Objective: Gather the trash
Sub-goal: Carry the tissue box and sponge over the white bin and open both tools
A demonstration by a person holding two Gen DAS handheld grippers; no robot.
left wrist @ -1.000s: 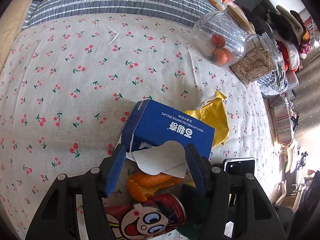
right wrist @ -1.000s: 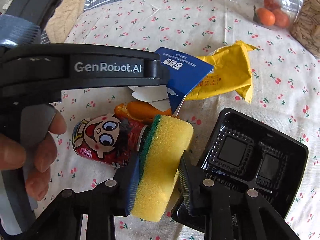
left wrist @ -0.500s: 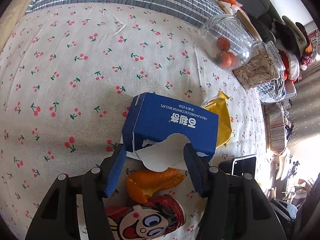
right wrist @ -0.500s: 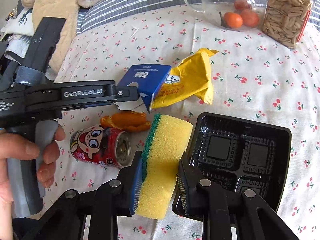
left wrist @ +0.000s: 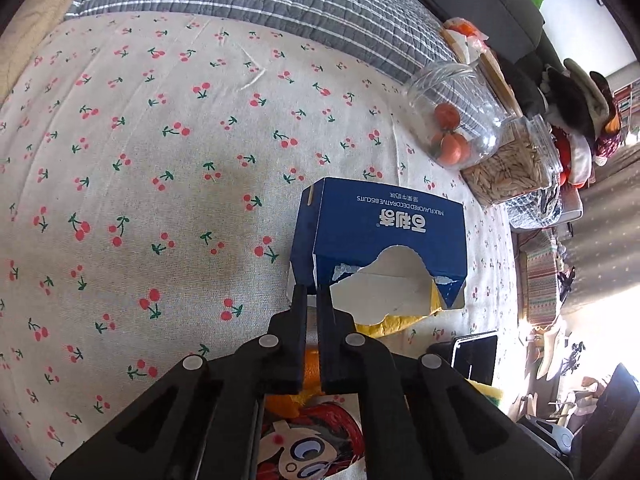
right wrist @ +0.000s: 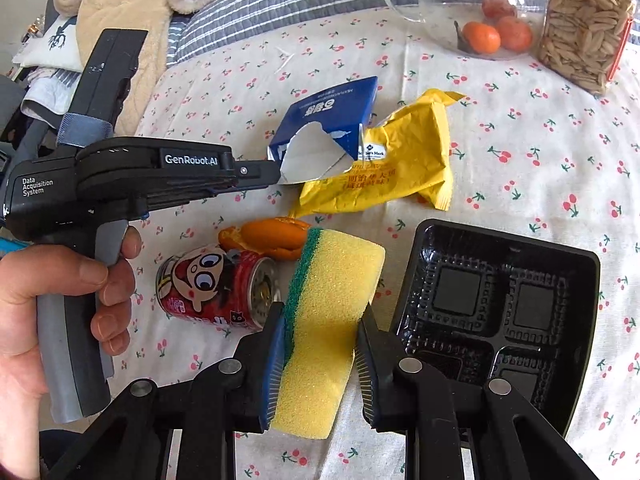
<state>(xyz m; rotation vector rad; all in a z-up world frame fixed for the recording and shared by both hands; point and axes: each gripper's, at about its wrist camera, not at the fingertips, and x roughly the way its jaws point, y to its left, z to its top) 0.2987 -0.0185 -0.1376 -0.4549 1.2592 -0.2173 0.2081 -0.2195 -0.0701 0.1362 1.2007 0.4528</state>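
Fingers squeeze porous sponge (green scourer edge); left gripper pinches torn box.

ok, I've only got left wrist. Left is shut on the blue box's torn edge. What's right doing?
Observer: The right gripper is shut on a yellow sponge with a green scrub face.
Operator: I see one black corner at my right. What is it?
Observer: A black tray with compartments, open side up, just right of the sponge.
Operator: And the yellow under the box?
Observer: A yellow wrapper. The blue box overlaps its left end, and the rest sticks out to the right.
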